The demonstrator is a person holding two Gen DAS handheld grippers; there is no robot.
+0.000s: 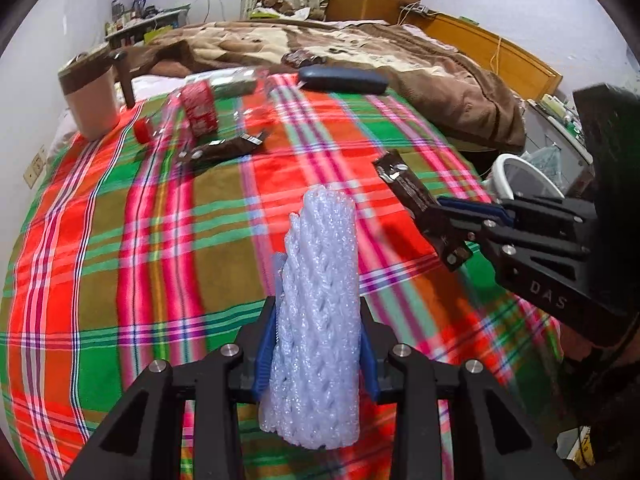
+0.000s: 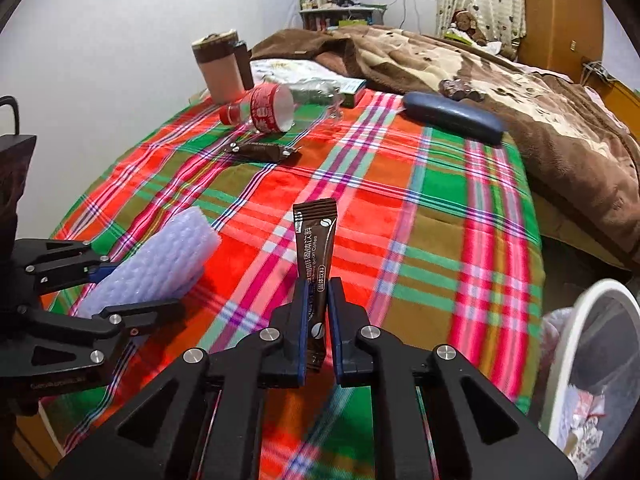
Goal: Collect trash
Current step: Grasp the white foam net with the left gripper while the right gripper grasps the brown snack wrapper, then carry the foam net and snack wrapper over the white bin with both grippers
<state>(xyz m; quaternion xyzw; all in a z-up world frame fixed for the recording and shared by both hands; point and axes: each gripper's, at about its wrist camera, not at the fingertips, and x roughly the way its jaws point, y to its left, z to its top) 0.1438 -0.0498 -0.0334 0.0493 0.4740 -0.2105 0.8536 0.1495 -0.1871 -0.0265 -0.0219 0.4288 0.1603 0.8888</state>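
My left gripper point(image 1: 318, 328) is shut on a white foam net sleeve point(image 1: 320, 300), held upright above the plaid bedspread; the sleeve also shows in the right wrist view point(image 2: 160, 264). My right gripper point(image 2: 316, 312) is shut on a brown coffee sachet point(image 2: 316, 240), seen from the left wrist view too point(image 1: 412, 192). A second brown sachet point(image 1: 224, 148) point(image 2: 262, 152) and an empty plastic bottle with a red label and cap point(image 1: 192, 112) point(image 2: 260, 110) lie on the bedspread farther off. A white-rimmed trash bin point(image 2: 592, 368) with a plastic liner stands beside the bed on the right point(image 1: 520, 180).
A pink and brown mug point(image 1: 92, 92) point(image 2: 218, 68) stands at the far left of the bed. A dark glasses case point(image 1: 344, 80) point(image 2: 452, 116), a tissue pack point(image 2: 348, 90) and a brown blanket point(image 1: 360, 52) lie beyond. A wooden headboard point(image 1: 488, 48) is at the right.
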